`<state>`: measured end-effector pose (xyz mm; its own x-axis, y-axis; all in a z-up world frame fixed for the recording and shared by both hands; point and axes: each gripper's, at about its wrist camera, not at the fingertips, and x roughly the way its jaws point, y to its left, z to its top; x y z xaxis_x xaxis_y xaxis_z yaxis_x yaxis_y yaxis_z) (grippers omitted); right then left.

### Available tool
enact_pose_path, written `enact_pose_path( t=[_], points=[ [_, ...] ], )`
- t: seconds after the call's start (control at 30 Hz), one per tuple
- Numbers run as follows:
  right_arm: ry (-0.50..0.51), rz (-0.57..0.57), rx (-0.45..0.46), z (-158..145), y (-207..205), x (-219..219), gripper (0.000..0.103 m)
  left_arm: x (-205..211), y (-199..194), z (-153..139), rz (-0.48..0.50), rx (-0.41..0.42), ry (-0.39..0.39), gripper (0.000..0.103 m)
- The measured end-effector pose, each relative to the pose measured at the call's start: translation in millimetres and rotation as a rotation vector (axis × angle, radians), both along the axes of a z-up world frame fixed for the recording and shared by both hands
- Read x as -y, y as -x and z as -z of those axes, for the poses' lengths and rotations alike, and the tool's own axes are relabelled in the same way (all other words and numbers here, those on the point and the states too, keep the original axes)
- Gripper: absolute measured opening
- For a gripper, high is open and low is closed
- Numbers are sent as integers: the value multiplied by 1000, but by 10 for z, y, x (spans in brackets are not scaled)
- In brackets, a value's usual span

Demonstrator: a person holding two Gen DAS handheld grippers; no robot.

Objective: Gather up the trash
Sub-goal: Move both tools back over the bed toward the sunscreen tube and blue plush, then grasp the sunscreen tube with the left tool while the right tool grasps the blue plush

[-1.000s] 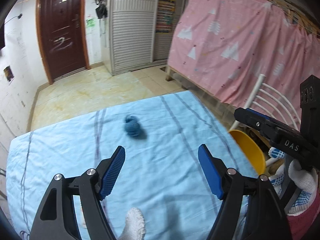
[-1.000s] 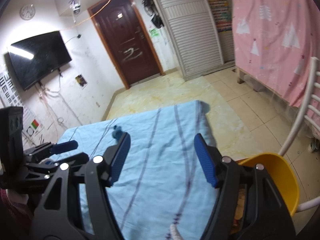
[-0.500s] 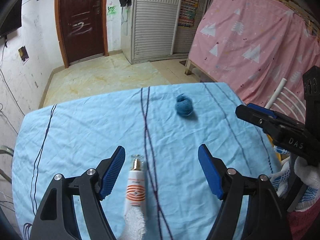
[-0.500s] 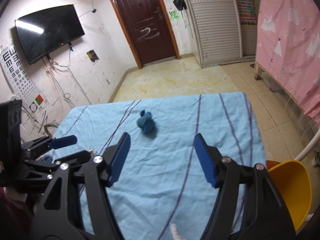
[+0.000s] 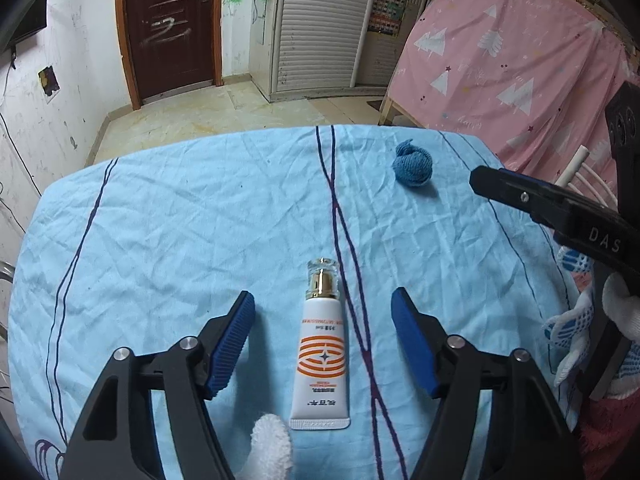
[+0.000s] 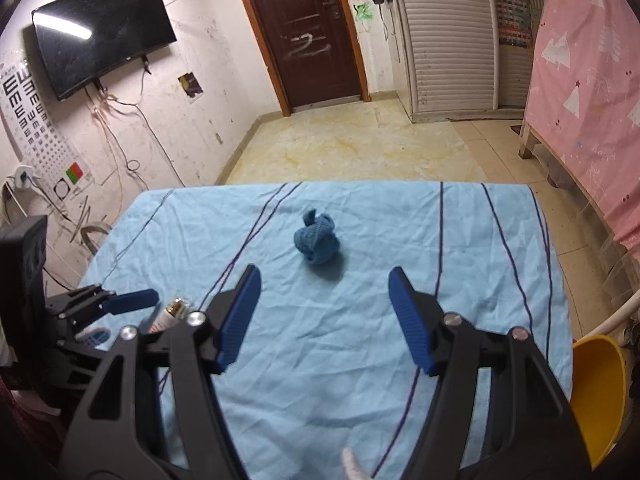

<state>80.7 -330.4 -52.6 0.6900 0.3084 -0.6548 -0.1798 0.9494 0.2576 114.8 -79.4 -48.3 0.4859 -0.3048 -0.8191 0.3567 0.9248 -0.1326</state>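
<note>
A white tube with orange stripes and a gold-collared cap lies on the light blue tablecloth. My left gripper hangs over it with a blue pad on each side; the jaws are closing, and neither pad touches the tube. A balled-up blue rag lies farther off to the right. In the right wrist view the same rag sits just beyond my right gripper, which is open and holds nothing. The tube's cap peeks out at the left beside the left gripper.
A yellow bin stands off the table's right edge beside a white chair frame. A pink curtain hangs at the right. Beyond the table lie tiled floor, a dark door and a wall television.
Both views have swung left across the table. The tube has come from the bottom edge into full view between the left pads, which now stand closer together. The rag now sits ahead of the right gripper.
</note>
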Motion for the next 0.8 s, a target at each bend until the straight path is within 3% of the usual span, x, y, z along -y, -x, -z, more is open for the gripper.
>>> enact_pose_path(
  t=[0.13, 0.47, 0.8],
  points=[
    [32, -16, -10, 29, -81, -106, 64, -15, 23, 23, 3, 23, -21, 52],
    [77, -50, -34, 77, -355, -342, 64, -65, 107, 6, 35, 58, -36, 12],
    [145, -24, -63, 168, -579, -404, 64, -170, 114, -77, 50, 60, 26, 11]
  ],
)
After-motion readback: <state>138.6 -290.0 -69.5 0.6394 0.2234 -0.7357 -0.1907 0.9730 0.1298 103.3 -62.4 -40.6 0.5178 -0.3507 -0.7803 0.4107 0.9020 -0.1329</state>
